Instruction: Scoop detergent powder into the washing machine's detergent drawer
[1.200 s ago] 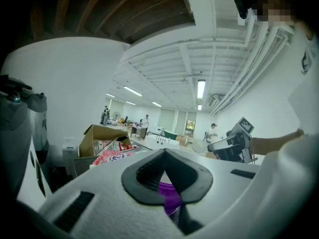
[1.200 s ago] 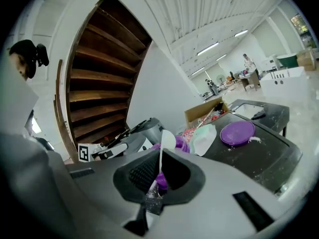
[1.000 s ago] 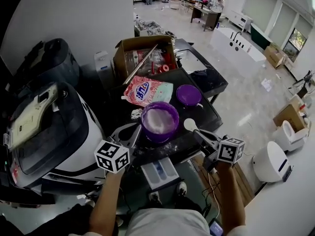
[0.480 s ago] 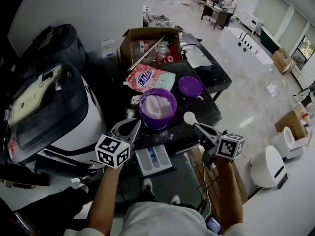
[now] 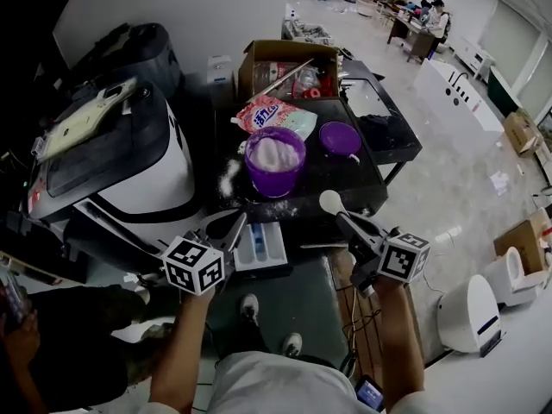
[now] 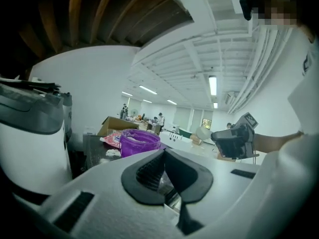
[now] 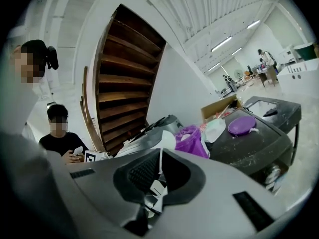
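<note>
- In the head view only: detergent drawer [image 5: 259, 247] pulled open, just beside left tongs [image 5: 237, 224].
- In gripper views: left tongs closed on nothing; right tongs [image 7: 159, 156] clamped on white scoop [image 7: 167, 141].

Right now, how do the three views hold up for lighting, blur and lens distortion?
Head view: strong fisheye bend, black corners, washing machine side dim, floor at right bright. Left gripper view: ceiling strip lights flare, near foreground soft, purple tub readable. Right gripper view: round black vignette, shelves bowed, scoop close and soft, mosaic patches over faces.
</note>
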`<state>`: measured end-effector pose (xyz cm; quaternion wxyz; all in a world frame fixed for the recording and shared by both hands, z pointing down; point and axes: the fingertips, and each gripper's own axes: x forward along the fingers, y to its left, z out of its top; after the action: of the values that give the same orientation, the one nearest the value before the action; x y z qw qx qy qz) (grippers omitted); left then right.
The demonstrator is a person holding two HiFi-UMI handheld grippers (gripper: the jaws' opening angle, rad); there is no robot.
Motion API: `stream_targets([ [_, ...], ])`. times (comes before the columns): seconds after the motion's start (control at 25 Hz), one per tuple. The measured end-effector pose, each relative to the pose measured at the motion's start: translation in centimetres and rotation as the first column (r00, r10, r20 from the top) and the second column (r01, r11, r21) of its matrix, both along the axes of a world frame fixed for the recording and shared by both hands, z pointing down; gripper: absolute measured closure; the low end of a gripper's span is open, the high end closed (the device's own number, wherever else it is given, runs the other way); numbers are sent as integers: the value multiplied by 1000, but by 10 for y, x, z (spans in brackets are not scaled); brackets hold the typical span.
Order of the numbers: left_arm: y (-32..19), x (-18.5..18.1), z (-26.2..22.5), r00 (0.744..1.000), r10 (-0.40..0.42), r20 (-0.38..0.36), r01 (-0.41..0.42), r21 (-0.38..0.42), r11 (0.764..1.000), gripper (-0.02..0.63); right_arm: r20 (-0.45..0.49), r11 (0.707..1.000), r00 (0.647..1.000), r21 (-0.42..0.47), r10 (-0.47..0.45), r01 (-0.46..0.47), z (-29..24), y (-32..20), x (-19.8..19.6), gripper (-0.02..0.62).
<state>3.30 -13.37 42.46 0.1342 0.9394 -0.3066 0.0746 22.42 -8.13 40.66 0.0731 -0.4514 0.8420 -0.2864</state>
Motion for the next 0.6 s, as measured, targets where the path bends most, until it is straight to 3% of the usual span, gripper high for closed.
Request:
stream_targets([
  [0.4,59,-32,40,992,-87,87,95,-87,992,604,-55,995,996,-74,-69,65,50,37,-27,589],
  [0.6,62,-46,66,990,-51,133,68,-123,990,603,-84,993,994,-104,-65,56,72,29,-45,589],
])
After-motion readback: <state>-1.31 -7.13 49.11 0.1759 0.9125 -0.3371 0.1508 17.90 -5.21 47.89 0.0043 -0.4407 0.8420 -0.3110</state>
